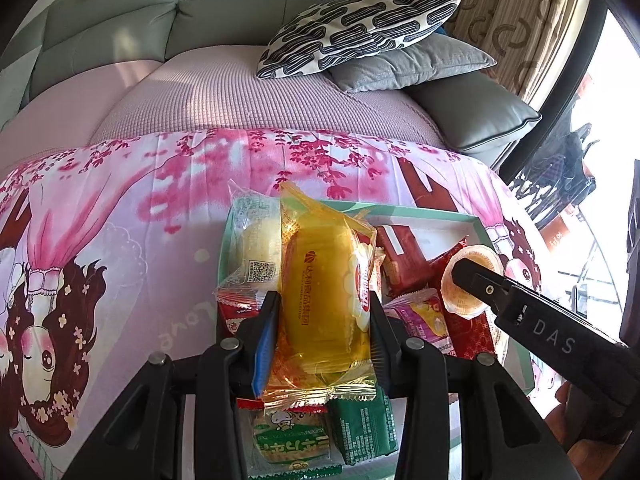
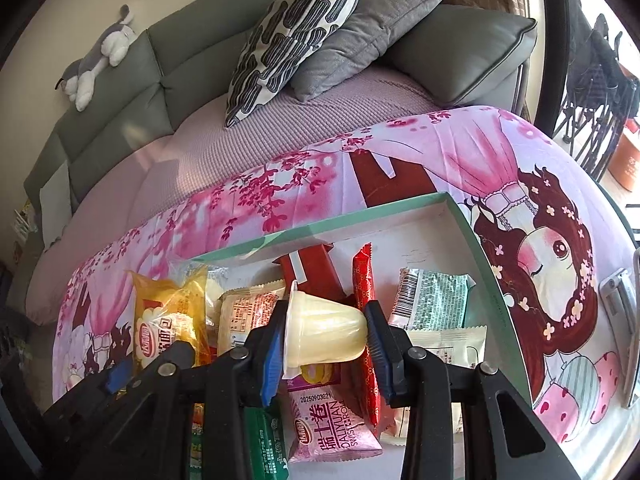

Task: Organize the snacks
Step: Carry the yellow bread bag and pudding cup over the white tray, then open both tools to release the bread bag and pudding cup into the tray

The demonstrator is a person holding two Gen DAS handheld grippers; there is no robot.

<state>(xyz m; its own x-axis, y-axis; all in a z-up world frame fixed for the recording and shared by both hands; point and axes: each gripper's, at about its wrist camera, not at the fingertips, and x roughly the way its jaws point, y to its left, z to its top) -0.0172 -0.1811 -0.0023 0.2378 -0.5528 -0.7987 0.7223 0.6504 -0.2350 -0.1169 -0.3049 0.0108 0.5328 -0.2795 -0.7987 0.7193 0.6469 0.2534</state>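
My left gripper [image 1: 324,312] is shut on a yellow-wrapped cake [image 1: 326,292], held above the shallow green-rimmed tray [image 1: 420,210]. It also shows at the left in the right wrist view [image 2: 168,316]. My right gripper [image 2: 326,332] is shut on a small pale jelly cup [image 2: 324,332], lying sideways between the jaws over the tray [image 2: 472,236]. In the left wrist view the cup [image 1: 464,292] sits at the right gripper's tip. Several wrapped snacks lie in the tray: a red bar [image 2: 366,320], a pink Swiss roll pack [image 2: 332,428], a green-white pack [image 2: 430,300].
The tray rests on a table with a pink cartoon cloth [image 1: 120,220]. Behind it is a grey sofa [image 1: 120,32] with a patterned pillow [image 1: 352,28], a grey cushion [image 2: 360,36] and a plush toy [image 2: 100,56]. A dark chair frame [image 2: 596,92] stands far right.
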